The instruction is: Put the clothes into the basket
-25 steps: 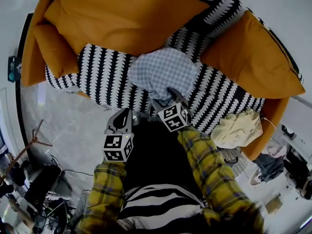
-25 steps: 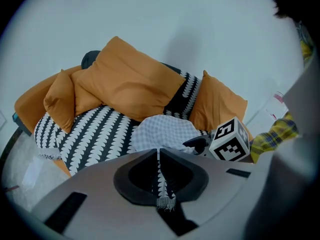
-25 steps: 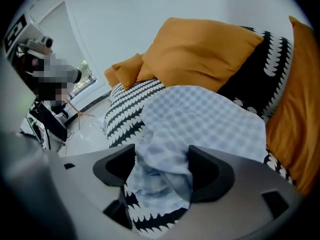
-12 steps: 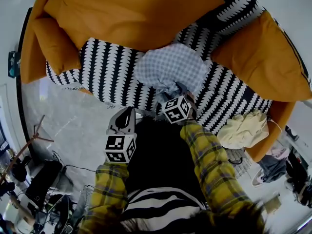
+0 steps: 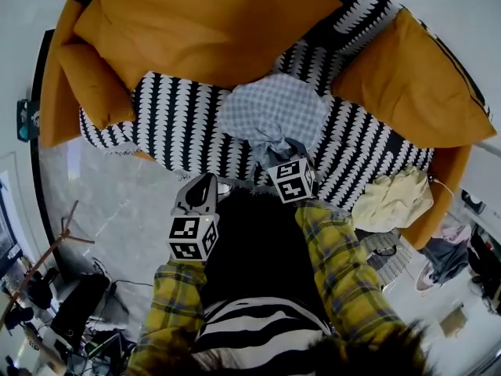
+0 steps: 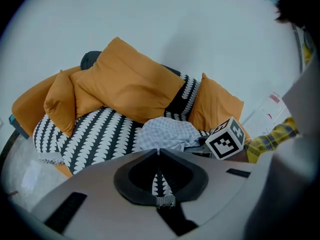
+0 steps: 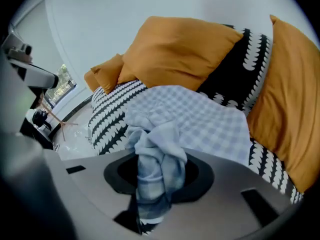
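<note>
The right gripper's jaws are closing on a bunched fold of the checked shirt, which lies near the patterned sofa seat's front edge. The left gripper's jaws meet, empty. Orange cushions sit behind.

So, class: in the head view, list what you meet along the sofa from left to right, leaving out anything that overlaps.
small orange cushion → blue checked cloth → cream garment

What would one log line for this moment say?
left gripper: shut, empty | right gripper: fingers closing on checked shirt | checked shirt: on sofa
</note>
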`<act>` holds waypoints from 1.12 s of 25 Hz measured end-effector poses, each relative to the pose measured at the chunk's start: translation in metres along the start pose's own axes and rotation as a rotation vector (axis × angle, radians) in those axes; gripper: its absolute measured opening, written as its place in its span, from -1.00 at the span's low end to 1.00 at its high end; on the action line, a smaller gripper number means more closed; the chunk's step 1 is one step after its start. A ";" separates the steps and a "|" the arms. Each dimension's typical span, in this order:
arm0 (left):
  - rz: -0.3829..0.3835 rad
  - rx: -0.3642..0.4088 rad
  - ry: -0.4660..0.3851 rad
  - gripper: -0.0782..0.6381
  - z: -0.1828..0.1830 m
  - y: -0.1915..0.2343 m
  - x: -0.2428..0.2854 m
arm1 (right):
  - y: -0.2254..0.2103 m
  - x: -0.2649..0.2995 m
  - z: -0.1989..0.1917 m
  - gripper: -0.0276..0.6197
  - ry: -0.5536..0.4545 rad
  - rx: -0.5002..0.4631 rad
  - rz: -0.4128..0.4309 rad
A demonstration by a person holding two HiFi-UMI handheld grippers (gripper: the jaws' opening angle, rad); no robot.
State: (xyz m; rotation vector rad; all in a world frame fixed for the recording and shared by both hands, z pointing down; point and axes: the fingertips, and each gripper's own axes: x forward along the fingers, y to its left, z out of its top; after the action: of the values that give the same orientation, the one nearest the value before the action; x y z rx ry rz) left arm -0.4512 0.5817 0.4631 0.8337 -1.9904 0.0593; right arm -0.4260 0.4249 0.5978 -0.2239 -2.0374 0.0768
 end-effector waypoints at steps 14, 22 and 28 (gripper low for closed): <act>-0.171 0.167 -0.039 -0.71 0.044 -0.041 -0.045 | 0.013 -0.144 0.052 -0.47 -0.300 0.191 -0.101; -0.330 0.324 -0.042 -0.71 0.074 -0.094 -0.053 | 0.005 -0.235 0.054 -0.47 -0.482 0.372 -0.200; -0.441 0.423 0.000 -0.71 0.082 -0.147 -0.048 | -0.010 -0.293 0.036 -0.48 -0.595 0.495 -0.274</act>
State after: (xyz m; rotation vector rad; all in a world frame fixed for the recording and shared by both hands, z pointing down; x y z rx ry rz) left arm -0.4128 0.4649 0.3383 1.5275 -1.7747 0.2291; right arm -0.3293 0.3604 0.3263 0.4383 -2.5324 0.5199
